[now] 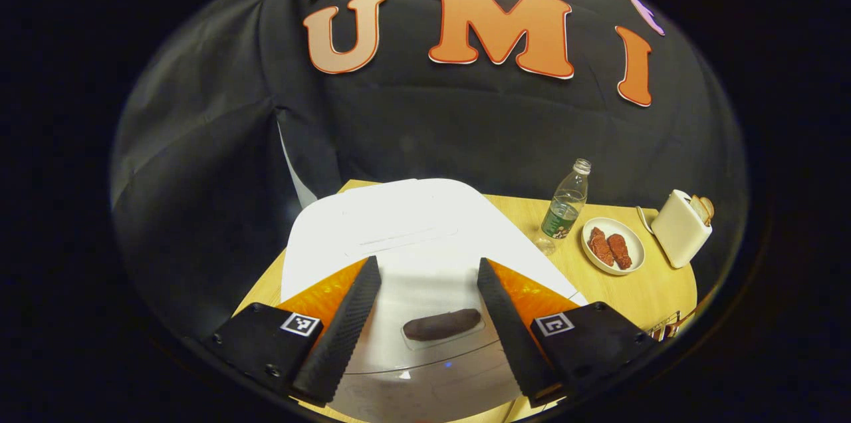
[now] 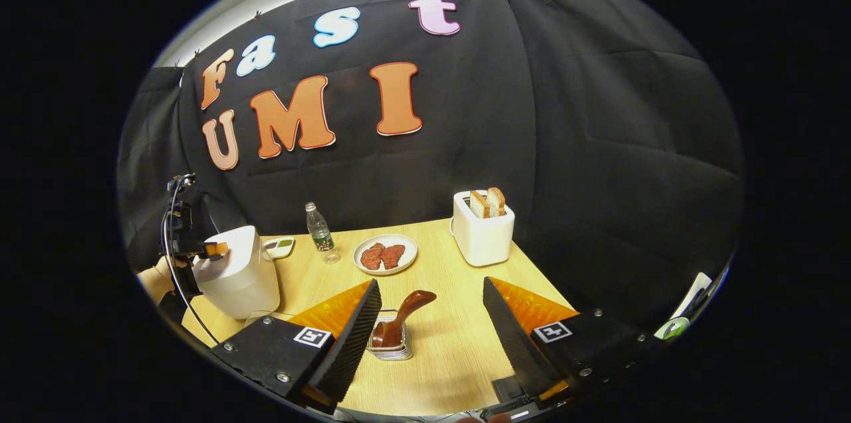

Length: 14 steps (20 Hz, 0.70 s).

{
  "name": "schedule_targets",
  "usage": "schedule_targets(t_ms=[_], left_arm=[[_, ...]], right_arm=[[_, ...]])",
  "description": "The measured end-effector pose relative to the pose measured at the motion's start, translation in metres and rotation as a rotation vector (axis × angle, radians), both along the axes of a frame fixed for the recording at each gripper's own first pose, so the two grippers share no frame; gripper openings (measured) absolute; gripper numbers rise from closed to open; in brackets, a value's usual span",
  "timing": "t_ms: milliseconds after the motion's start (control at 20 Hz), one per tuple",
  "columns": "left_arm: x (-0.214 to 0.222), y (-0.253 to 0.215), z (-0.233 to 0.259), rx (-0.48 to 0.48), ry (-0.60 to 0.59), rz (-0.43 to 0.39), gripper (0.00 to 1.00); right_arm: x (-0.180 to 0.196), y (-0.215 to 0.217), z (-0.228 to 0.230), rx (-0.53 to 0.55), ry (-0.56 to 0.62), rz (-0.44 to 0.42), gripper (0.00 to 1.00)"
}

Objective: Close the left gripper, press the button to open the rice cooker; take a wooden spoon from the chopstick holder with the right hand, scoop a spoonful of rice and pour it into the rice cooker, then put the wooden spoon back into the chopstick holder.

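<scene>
While both grippers are hanging spread, the rice cooker (image 1: 412,243) lid is sitting shut.
Left gripper (image 1: 429,270) is hovering above the button (image 1: 441,324); right gripper (image 2: 431,293) is facing the wooden spoon (image 2: 402,320), bare table (image 2: 459,350) between.

One rice cooker (image 2: 237,270), one wooden spoon (image 2: 401,318), one bottle (image 2: 320,230), one plate (image 2: 385,254), one toaster (image 2: 483,229), two bread slices (image 2: 487,202)

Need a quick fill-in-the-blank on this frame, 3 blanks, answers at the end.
1. The rice cooker has its lid ____.
2. The left gripper hovers over the cooker's dark button with its fingers ____.
3. The wooden spoon stands in the chopstick holder, between the fingers of the open ____ gripper.

Missing words: closed; open; right
</scene>
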State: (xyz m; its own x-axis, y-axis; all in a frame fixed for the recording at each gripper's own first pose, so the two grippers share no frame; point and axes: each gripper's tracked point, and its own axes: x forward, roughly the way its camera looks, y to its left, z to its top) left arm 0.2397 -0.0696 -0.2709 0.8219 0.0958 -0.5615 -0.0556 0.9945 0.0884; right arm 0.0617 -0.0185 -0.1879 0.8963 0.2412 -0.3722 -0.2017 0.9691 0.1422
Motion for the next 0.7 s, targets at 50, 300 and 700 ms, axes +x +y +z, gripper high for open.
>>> schedule_targets(t_ms=[50, 300, 700], left_arm=[[0.001, 0.0, 0.003, 0.005, -0.01, 0.004, 1.0], [-0.011, 0.0, 0.019, 0.037, -0.011, 0.006, 0.99], [-0.032, 0.005, 0.17, 0.014, -0.263, -0.04, 0.99]], right_arm=[[0.0, 0.0, 0.0, 0.001, 0.001, 0.005, 0.95], [0.006, -0.001, 0.012, -0.011, -0.034, 0.01, 0.95], [0.027, -0.012, 0.059, -0.027, -0.117, -0.005, 0.95]])
